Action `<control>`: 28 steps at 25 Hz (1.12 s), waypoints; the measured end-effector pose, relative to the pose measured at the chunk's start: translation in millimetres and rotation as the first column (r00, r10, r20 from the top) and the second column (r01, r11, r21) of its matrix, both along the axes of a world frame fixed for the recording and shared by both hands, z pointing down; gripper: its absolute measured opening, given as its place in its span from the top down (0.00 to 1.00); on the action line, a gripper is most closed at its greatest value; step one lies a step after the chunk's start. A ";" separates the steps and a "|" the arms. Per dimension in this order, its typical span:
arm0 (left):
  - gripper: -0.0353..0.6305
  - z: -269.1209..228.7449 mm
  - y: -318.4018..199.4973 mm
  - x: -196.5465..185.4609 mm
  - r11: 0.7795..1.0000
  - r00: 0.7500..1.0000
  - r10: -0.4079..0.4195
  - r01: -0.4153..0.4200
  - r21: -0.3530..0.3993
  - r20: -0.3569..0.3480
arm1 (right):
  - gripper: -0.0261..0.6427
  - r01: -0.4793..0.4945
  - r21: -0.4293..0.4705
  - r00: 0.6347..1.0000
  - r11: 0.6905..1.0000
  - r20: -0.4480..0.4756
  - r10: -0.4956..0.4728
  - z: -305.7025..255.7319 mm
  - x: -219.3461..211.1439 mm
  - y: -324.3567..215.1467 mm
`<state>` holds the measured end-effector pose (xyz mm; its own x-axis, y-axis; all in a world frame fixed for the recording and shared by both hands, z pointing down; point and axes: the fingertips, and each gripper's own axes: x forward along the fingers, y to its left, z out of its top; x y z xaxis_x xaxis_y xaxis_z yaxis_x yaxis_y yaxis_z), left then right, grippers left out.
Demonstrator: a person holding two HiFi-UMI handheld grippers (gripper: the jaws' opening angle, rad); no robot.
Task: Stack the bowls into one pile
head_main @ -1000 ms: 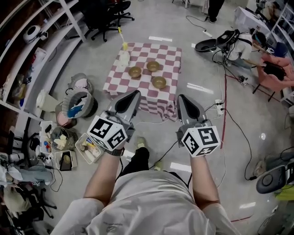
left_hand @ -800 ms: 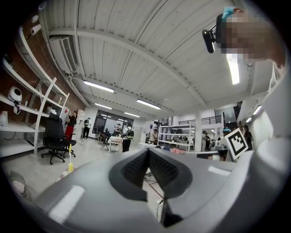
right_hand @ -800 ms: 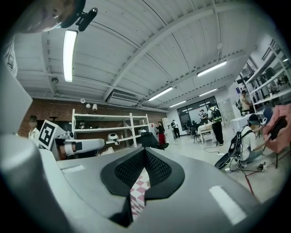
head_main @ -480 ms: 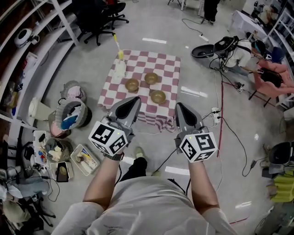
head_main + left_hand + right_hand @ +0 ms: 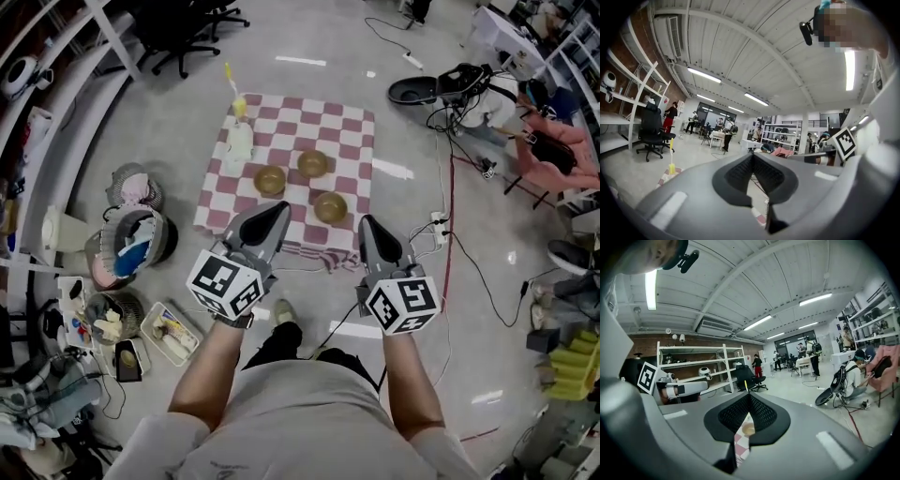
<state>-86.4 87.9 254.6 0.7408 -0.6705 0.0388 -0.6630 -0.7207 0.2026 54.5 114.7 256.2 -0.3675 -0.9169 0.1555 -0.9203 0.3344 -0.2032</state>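
On the grey workshop floor (image 5: 169, 112), a red-and-white checked cloth (image 5: 352, 127) holds three separate brass-coloured bowls (image 5: 270, 178). Above its near edge, the left gripper (image 5: 277, 208) and right gripper (image 5: 367, 225), each bearing a black-and-white marker cube (image 5: 225, 284), have jaws closed on nothing.

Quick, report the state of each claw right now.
Left claw: closed, tips together, holding nothing.
Right claw: closed, tips together, holding nothing.

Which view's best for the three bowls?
Head view: all three bowls sit apart on the checkered cloth. Right gripper view catches one bowl through its jaw gap; left gripper view shows none.
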 end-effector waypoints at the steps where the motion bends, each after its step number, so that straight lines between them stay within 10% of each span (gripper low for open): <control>1: 0.95 6.4 -5.4 -0.8 1.000 1.000 0.009 -0.009 -0.007 0.003 | 0.95 -0.010 -0.009 1.000 1.000 -0.003 0.010 5.1 -0.9 -4.8; 14: 0.94 86.8 -74.4 2.7 0.988 1.000 -0.012 0.015 -0.152 0.025 | 0.95 0.002 -0.116 1.000 0.993 -0.002 -0.002 62.1 10.1 -76.0; 28: 0.95 172.0 -163.3 -19.0 0.926 0.961 -0.240 0.269 -0.265 0.139 | 0.95 0.399 -0.118 0.914 0.909 -0.033 -0.405 117.4 -70.3 -195.8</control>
